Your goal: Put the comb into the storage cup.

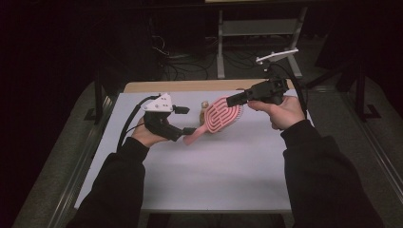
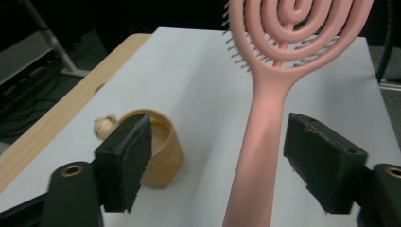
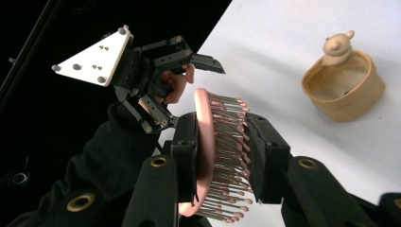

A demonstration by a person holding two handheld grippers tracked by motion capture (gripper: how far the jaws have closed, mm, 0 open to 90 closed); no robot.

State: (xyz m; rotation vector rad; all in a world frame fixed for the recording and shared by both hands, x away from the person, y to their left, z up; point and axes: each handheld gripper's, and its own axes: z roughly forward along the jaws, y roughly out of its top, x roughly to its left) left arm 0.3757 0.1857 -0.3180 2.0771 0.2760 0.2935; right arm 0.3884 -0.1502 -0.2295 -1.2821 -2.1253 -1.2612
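Observation:
A pink hairbrush [image 1: 221, 116] is held up over the white table [image 1: 214, 166]. My right gripper [image 1: 233, 100] is shut on its round head, and in the right gripper view the pads [image 3: 265, 156] squeeze the back and the bristles of the brush [image 3: 208, 142]. My left gripper [image 1: 185, 119] stands open around the handle [image 2: 265, 123], which runs between the two pads [image 2: 127, 156] without either pressing on it. Farther off in the right gripper view, the left gripper [image 3: 196, 94] sits at the handle end.
A small tan cup with a bear's head on its rim [image 1: 205, 108] [image 2: 163, 151] [image 3: 343, 90] stands on the table just behind the brush. A wooden edge [image 1: 190, 86] runs along the far side, with a white metal frame [image 1: 256, 28] and cables on the dark floor beyond.

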